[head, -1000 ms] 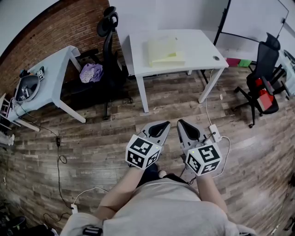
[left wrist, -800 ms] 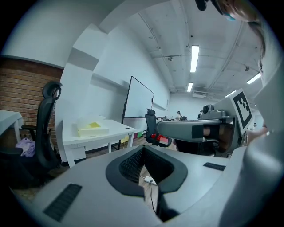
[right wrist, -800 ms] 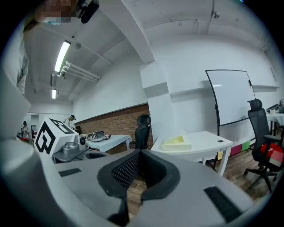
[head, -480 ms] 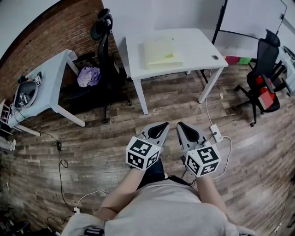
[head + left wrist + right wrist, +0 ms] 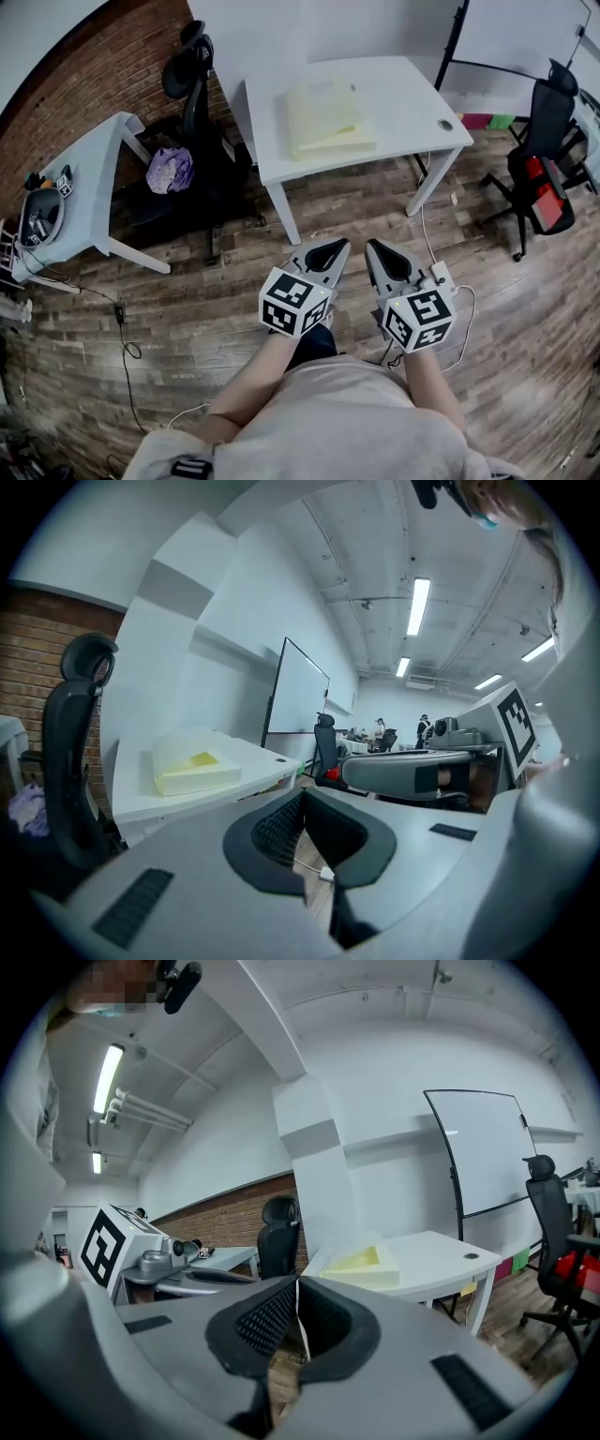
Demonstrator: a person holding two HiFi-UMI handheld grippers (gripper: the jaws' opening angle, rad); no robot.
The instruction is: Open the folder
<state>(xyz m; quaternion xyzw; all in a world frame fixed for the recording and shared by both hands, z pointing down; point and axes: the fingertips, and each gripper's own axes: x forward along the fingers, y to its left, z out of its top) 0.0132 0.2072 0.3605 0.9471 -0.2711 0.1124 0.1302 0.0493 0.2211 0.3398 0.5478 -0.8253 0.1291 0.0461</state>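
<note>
A small round object [image 5: 444, 124] near the table's [image 5: 394, 94] front right corner is too small to identify. How the folder's [image 5: 326, 117] cover lies cannot be told. The whiteboard [image 5: 525, 33] is cut off by the head view's top edge. Distant people [image 5: 380, 728] in the left gripper view are too small to make out.

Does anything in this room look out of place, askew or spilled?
Nothing is spilled or damaged. Only a crumpled purple cloth on the black office chair and a white power strip on the wooden floor look untidy. The pale yellow folder lies flat on the white table.
</note>
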